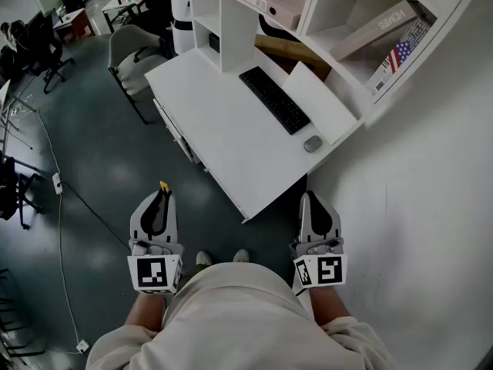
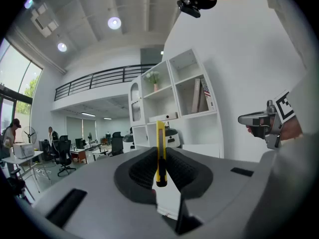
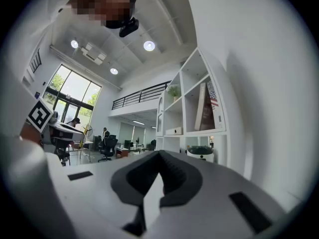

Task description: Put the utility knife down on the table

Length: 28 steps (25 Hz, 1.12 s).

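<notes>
Between the pads of the left gripper sits the knife, pinched along its body with the yellow end poking out past the tips. It is out over the floor, short of the table. The right gripper is empty, fingers pressed together. The step calls for carrying the knife forward over the bare white top, clear of the keyboard and mouse, and lowering until it rests flat — only then easing the pinch.

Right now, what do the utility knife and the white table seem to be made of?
The utility knife: likely plastic; its body is uniform bright yellow, smooth, slightly glossy. The table: probably laminated board; the top is plain white, flat, matte, without grain. Neither is certain.
</notes>
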Each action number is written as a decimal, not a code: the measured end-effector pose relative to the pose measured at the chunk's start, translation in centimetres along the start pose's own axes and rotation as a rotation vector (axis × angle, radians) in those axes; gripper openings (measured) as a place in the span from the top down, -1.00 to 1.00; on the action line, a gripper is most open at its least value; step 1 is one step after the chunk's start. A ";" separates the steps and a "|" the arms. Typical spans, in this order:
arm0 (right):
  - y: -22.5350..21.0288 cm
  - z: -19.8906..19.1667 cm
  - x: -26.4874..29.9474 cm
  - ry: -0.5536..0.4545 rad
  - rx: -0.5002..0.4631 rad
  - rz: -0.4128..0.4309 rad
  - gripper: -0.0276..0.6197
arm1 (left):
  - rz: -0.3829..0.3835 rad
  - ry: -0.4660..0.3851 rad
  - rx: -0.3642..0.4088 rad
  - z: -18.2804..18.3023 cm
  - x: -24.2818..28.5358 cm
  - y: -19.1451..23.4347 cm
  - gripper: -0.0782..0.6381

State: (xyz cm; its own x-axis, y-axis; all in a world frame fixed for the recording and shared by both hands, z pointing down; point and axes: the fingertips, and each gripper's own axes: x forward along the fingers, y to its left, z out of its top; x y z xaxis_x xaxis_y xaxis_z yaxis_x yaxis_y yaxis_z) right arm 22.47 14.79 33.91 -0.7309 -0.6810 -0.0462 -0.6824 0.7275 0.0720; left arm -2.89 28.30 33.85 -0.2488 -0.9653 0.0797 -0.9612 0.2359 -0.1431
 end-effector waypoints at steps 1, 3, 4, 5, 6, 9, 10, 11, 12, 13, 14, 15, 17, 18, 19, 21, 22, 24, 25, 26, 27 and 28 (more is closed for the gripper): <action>0.0 0.0 0.0 0.001 -0.001 0.000 0.91 | 0.000 0.000 -0.001 0.0 0.0 0.0 0.64; -0.1 0.0 0.0 0.003 -0.002 0.000 0.91 | -0.002 -0.001 -0.003 0.0 0.1 -0.1 0.64; 0.0 0.0 0.0 0.004 -0.002 0.001 0.91 | -0.003 -0.002 -0.004 0.0 0.1 -0.2 0.64; 0.0 0.0 0.0 0.006 -0.002 0.002 0.91 | -0.005 -0.002 -0.005 0.0 0.1 -0.2 0.64; 0.0 -0.1 0.0 0.007 -0.001 0.005 0.91 | -0.005 -0.002 -0.005 0.0 0.0 -0.2 0.64; 0.1 -0.2 0.0 0.011 0.012 0.016 0.91 | -0.005 -0.002 -0.005 0.1 0.1 -0.3 0.64; 0.1 -0.2 0.0 0.010 0.016 0.019 0.91 | -0.005 -0.003 -0.005 0.1 0.1 -0.4 0.64; 0.1 -0.3 -0.1 0.009 0.018 0.020 0.91 | -0.004 -0.004 -0.005 0.1 0.1 -0.5 0.64; 0.0 -0.3 -0.1 0.007 0.019 0.021 0.91 | -0.003 -0.004 -0.005 0.0 0.1 -0.5 0.64; 0.0 -0.3 -0.2 0.006 0.019 0.022 0.91 | -0.002 -0.003 -0.006 -0.1 0.0 -0.6 0.64; -0.1 -0.4 -0.3 0.004 0.018 0.023 0.91 | 0.000 -0.002 -0.006 -0.2 0.0 -0.7 0.64; -0.1 -0.4 -0.4 0.003 0.018 0.025 0.91 | 0.002 -0.002 -0.006 -0.2 -0.1 -0.7 0.64; -0.3 -0.6 -0.7 0.003 0.017 0.031 0.91 | 0.007 -0.001 -0.007 -0.3 -0.1 -0.9 0.64; -0.4 -0.8 -0.8 0.004 0.016 0.034 0.91 | 0.010 -0.001 -0.007 -0.3 -0.1 -1.1 0.64; -0.5 -1.0 -0.9 0.006 0.017 0.038 0.91 | 0.014 -0.002 -0.007 -0.4 -0.2 -1.2 0.64; -0.5 -1.4 -1.2 0.011 0.017 0.049 0.91 | 0.023 -0.002 -0.005 -0.4 -0.4 -1.5 0.64; -0.6 -1.5 -1.3 0.013 0.017 0.055 0.91 | 0.029 -0.002 -0.003 -0.5 -0.5 -1.5 0.64; -0.7 -1.8 -1.5 0.015 0.015 0.066 0.91 | 0.040 -0.002 0.000 -0.6 -0.8 -1.6 0.64; -0.7 -1.8 -1.4 0.015 0.014 0.069 0.91 | 0.045 -0.002 0.001 -0.7 -0.9 -1.6 0.64; -0.7 -1.9 -1.4 0.015 0.013 0.071 0.91 | 0.050 -0.002 0.001 -0.7 -0.9 -1.6 0.64; -0.8 -1.9 -1.4 0.014 0.012 0.072 0.91 | 0.053 -0.001 0.000 -0.7 -1.0 -1.6 0.64; -0.8 -1.9 -1.4 0.014 0.012 0.073 0.91 | 0.055 0.000 -0.001 -0.8 -1.0 -1.5 0.64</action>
State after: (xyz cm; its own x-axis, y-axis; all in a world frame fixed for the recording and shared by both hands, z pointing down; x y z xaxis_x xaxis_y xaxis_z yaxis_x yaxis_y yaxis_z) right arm 24.01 14.99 35.83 -0.7786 -0.6270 -0.0275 -0.6273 0.7763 0.0623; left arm -1.26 29.04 34.77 -0.3008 -0.9509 0.0721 -0.9463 0.2883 -0.1459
